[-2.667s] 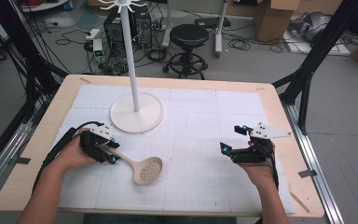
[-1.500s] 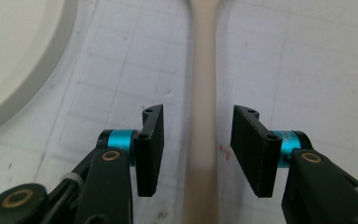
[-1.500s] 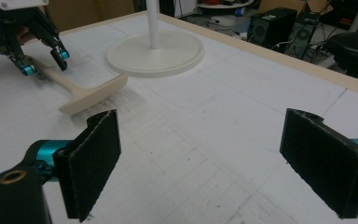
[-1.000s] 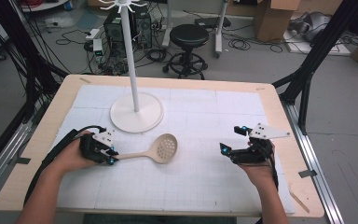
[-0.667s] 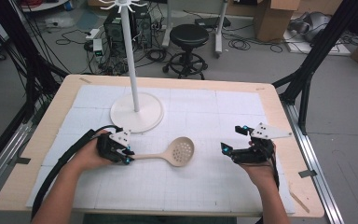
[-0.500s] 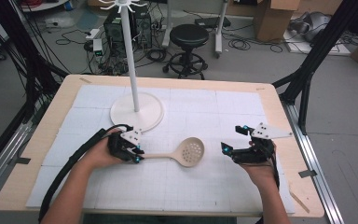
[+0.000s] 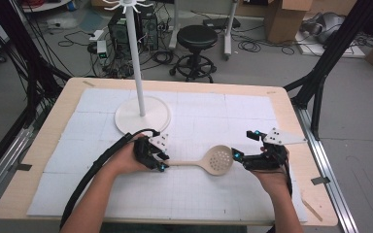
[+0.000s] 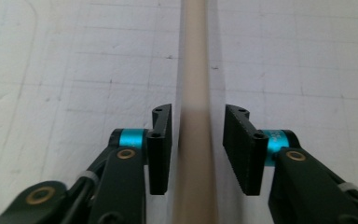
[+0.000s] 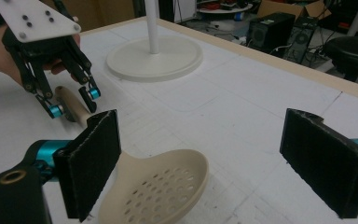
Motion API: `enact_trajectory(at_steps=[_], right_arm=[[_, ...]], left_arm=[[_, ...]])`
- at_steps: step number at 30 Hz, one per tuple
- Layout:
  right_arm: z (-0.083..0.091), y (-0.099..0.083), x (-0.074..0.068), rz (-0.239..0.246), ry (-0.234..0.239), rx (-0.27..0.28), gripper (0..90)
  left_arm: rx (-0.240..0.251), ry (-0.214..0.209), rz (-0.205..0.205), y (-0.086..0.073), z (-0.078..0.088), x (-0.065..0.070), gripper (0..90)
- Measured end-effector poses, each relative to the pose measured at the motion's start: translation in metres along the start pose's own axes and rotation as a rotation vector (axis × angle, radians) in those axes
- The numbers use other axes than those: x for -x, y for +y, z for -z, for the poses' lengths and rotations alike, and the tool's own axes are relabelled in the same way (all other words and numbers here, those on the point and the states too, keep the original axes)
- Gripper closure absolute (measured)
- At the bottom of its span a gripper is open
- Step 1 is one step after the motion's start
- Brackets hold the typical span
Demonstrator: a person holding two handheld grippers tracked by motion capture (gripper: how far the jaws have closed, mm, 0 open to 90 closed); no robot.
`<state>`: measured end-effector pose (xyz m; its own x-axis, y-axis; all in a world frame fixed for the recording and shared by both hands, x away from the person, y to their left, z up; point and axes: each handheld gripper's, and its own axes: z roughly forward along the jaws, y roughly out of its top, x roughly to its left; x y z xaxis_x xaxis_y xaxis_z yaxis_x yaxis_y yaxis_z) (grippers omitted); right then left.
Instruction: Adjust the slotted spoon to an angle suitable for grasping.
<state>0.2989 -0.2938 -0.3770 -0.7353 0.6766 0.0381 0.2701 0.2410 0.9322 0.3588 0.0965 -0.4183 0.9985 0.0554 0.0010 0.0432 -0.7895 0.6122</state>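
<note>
The slotted spoon (image 7: 205, 161) is laid lengthwise between the two grippers, its handle running straight out between the jaws of the left gripper (image 8: 196, 144), which have just been opening and are parted slightly off it. Its perforated bowl is set just ahead of the right gripper (image 9: 214, 161), low and toward the left pad, whose jaws are spread wide and empty.

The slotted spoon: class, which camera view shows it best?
The high view shows the whole slotted spoon, bowl and handle, lying between both grippers. The right gripper view shows the perforated bowl close up; the left gripper view shows a blurred stretch of handle.
</note>
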Motion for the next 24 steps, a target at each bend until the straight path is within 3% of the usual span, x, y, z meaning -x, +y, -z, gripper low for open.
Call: enact_trajectory(at_steps=[6, 8, 11, 16, 18, 24], right_arm=[[0.001, 0.000, -0.001, 0.000, -0.003, 0.001, 11.0], [0.000, 0.000, -0.001, -0.001, -0.003, 0.000, 10.9], [-0.001, 0.000, -0.001, 0.007, 0.000, -0.006, 11.0], [-0.002, 0.000, -0.002, 0.003, 0.001, -0.008, 11.0], [-0.003, 0.000, -0.002, 0.009, 0.000, -0.009, 11.0], [-0.005, 0.000, -0.002, 0.007, 0.006, -0.014, 11.0]], left_arm=[[0.075, 0.052, 0.063, -0.039, 0.030, 0.006, 57.0], [0.073, 0.079, 0.082, -0.050, 0.035, 0.007, 53.0], [0.057, 0.075, 0.108, -0.062, 0.037, 0.008, 53.1], [0.028, 0.058, 0.092, -0.062, 0.029, 0.007, 55.9], [0.026, 0.054, 0.080, -0.060, 0.029, 0.006, 64.6], [0.028, 0.054, 0.048, -0.052, 0.023, 0.006, 66.1]])
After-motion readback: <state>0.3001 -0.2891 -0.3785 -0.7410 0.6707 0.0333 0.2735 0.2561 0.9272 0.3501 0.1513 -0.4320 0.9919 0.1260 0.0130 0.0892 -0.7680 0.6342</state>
